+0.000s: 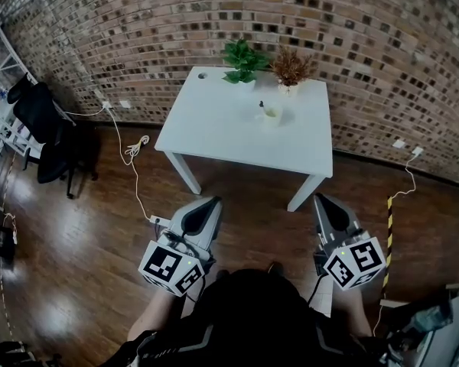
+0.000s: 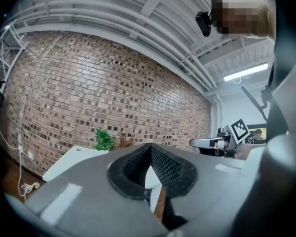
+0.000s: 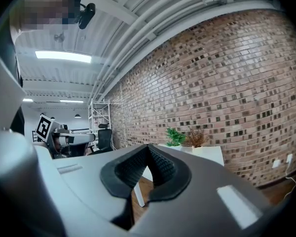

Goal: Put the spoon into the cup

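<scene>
A pale cup [image 1: 271, 113] stands on the white table [image 1: 214, 132], toward its far right. A thin dark handle, likely the spoon [image 1: 262, 105], sticks up at the cup's left rim. Both grippers hang over the wooden floor, well short of the table. My left gripper [image 1: 213, 200] is shut, its ribbed pads meeting at the tip [image 2: 150, 146] with nothing between them. My right gripper [image 1: 319, 199] is shut and empty too [image 3: 148, 147]. Each points level toward the table. The cup does not show in either gripper view.
A green plant [image 1: 243, 60] and a dried brown plant [image 1: 292, 67] stand at the table's far edge against the brick wall. A black office chair [image 1: 42, 121] is at the left. A white cable [image 1: 134, 151] trails over the floor left of the table.
</scene>
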Demonstrator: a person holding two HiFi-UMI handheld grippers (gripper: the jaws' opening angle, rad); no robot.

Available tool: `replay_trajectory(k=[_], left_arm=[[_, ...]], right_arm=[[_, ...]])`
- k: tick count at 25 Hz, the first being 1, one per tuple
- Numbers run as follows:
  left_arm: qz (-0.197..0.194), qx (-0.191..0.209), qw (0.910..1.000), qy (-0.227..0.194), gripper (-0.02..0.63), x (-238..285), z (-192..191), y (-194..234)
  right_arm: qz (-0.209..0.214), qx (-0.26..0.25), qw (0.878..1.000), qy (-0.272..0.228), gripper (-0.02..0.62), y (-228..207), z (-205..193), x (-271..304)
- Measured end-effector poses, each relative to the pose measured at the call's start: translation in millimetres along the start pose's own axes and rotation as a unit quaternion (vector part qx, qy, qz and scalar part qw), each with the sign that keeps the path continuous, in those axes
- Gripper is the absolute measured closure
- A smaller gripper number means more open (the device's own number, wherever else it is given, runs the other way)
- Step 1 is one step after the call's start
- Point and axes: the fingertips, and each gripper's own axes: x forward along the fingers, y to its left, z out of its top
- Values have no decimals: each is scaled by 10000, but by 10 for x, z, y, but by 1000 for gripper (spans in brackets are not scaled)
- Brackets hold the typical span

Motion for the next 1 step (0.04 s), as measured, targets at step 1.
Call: replay_trajectory(k=[1], left_arm=[[9, 76, 10000, 24, 604, 25, -17, 3]], right_arm=[[6, -1, 10000, 7, 591, -20, -12, 26]])
